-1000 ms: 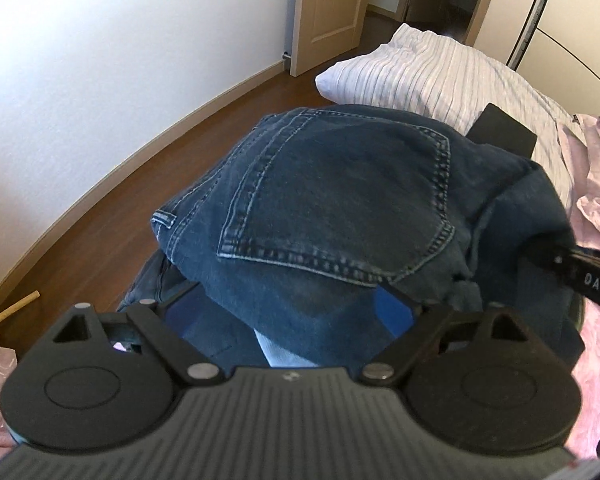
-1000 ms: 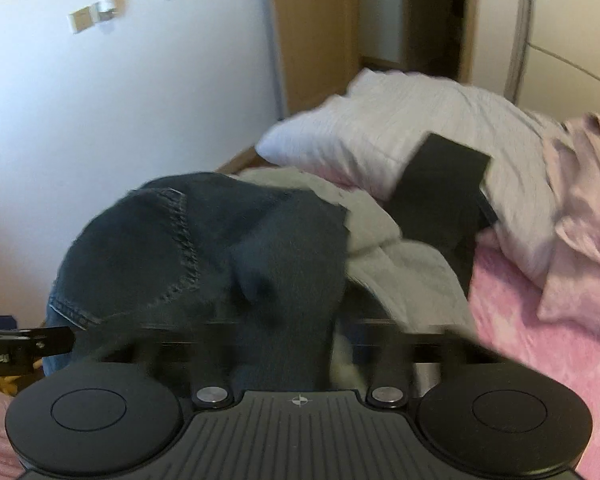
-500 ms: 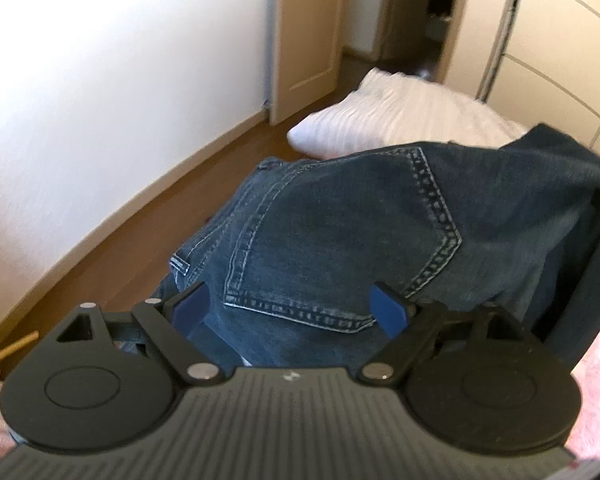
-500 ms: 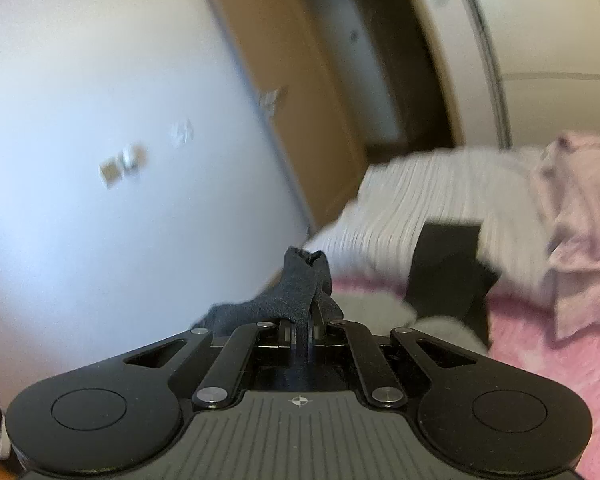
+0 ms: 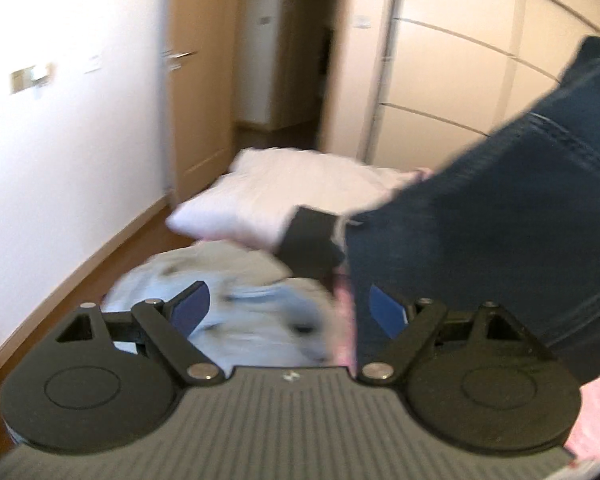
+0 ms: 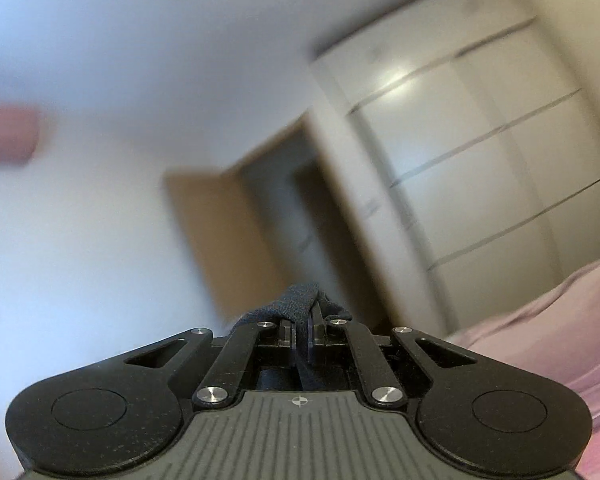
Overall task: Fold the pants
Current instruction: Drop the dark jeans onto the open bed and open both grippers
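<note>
Denim first: the jeans hang in the air at the right of the left wrist view, a stitched pocket seam showing, well above the bed. Your right gripper has its jaws pressed together on a dark fold of that cloth, which bunches up just past the fingertips; the camera there looks up at wall, door and wardrobe, so the held edge is high. Your left gripper stands spread wide, blue pads bare, nothing between them. The hanging denim passes just beside its right pad; I cannot tell whether it touches.

Below, blurred: a pale garment on the bed, a striped pillow farther off, a black item between pillow and jeans. Pink bedding at the right.

Notes for the step, as I judge it — lifting the pants clear to shake them out before laying flat:
- Keep the right pinch firm; denim is heavy and a one-point hold may creep.
- Bring the spread left claw to the opposite waistband corner, not mid-panel, so the pair hangs square.
- Take a single layer edge plus seam; grabbing bulk gives a twisted hang.
- Clear the pale garment and black item before lowering, or the fold will lie lumpy.
- Slow down: both views smear, and a blind grab is likely to miss.
</note>
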A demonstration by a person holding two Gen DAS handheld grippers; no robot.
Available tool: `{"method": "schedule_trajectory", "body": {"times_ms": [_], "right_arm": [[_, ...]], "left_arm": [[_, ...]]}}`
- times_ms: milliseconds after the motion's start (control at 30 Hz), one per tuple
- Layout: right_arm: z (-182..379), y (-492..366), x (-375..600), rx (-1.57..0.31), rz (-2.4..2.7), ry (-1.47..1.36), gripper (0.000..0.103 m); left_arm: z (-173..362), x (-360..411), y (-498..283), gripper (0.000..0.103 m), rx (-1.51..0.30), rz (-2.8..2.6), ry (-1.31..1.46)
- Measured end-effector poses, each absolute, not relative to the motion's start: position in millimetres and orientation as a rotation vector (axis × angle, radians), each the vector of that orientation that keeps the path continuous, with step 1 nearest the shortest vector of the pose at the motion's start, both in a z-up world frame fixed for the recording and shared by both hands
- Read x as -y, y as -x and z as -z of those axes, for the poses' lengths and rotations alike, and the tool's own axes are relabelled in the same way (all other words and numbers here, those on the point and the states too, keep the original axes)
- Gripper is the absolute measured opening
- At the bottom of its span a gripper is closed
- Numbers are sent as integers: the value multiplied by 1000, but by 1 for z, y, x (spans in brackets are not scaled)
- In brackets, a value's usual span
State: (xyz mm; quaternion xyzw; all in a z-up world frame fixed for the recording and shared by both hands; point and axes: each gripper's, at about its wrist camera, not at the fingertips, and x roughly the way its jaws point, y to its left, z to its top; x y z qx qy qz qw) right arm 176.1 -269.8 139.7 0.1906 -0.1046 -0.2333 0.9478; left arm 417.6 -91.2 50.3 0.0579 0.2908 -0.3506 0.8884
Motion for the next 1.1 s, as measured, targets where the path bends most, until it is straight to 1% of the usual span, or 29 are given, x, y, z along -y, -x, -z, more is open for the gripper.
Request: {"method": "schedule_trajectory", "body": {"times_ms": [67,133,200,233,267,300,333,400,433,500,533,667,767,900,1100], "right_arm": [[-147,-114,276,255,646,-343,1],[-145,-60,282,255,795,-321,2],[-138,-14,289,162,933,-271,4],[-129,3,294,24,1010,-219,9],[-112,16,303,-161,1087,-190,29],[-92,28,312,-306,1095,-205,44],[-62,48,325,-489,1048,-284,65],[-5,90,343,-728,1007,-503,66],[23,115,346,-809,1020,-600,66],[60,160,340,-892,1047,-690,66],[64,176,344,-917,1041,-708,66],[65,219,345,-948,1001,-710,66],[77,219,329,-956,986,-693,66],[91,226,326,-963,973,-702,66],[112,214,320,-970,997,-731,66]], "left_arm": [[-51,118,-387,84,-602,812,-137],[-47,151,-355,84,-613,901,-164],[-36,181,-321,84,-644,986,-199],[-31,196,-301,84,-664,1033,-222],[-23,214,-279,84,-688,1085,-257],[-16,229,-253,84,-704,1121,-288],[-8,241,-232,84,-723,1154,-323],[9,260,-189,84,-772,1215,-399],[20,270,-167,85,-796,1238,-441],[43,275,-129,85,-833,1263,-508],[54,278,-111,85,-854,1274,-540],[87,276,-62,85,-927,1277,-631],[99,272,-33,85,-964,1272,-690],[108,268,-22,85,-987,1285,-752],[107,267,-16,85,-947,1339,-816]]}}
